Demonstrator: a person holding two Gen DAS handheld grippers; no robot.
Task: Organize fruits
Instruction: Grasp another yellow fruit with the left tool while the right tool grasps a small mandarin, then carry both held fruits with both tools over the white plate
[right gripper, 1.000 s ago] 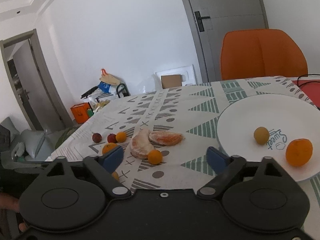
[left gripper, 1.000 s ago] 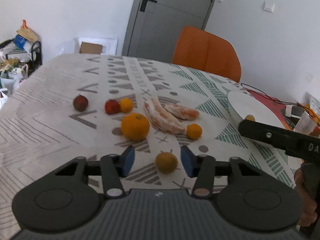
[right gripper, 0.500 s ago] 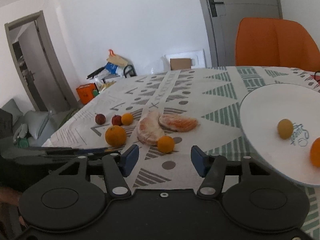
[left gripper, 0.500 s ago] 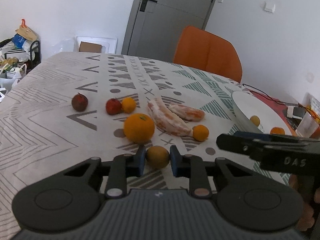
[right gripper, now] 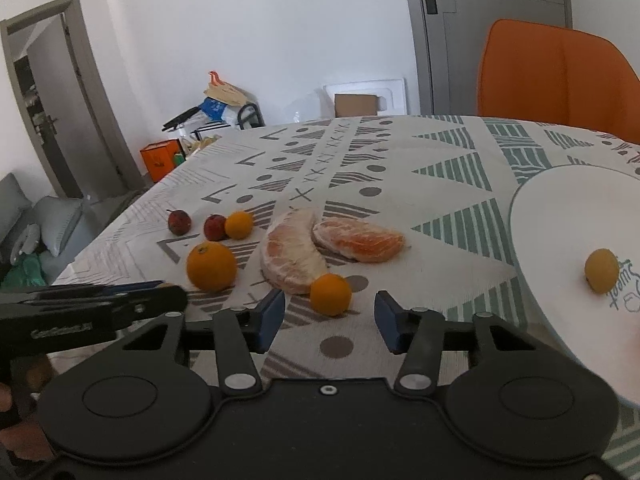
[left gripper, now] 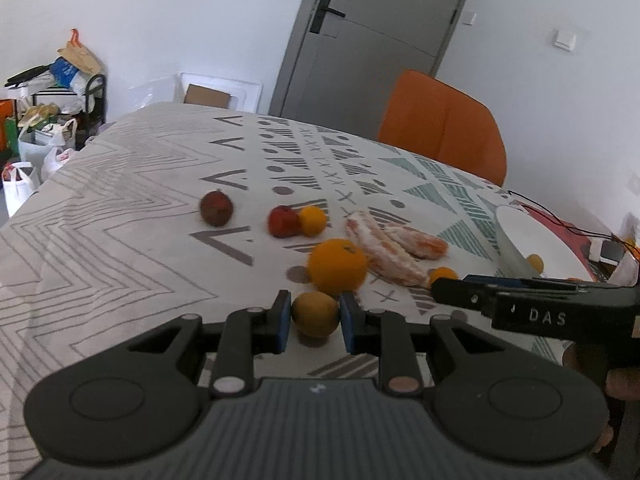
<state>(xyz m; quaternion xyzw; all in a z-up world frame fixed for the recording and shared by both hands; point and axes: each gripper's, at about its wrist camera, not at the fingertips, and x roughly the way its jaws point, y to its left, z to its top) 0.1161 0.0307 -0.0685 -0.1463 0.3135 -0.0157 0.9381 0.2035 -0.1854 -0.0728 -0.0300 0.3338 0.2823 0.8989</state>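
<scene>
Both views show even, diffuse daylight of moderate brightness; the source is not visible. Shadows are soft and short: a faint one lies under the yellow-brown fruit, another beneath the large orange. The white plate is near overexposure, without hard glare. Fisheye distortion bends the door and wall lines, and dark vignetting cuts the corners. Slight motion blur softens the red fruit and the tablecloth pattern. Near gripper bodies appear dark, with low detail.

The left gripper grips a yellow-brown fruit just in front of the big orange; peeled segments lie beside that orange.
</scene>
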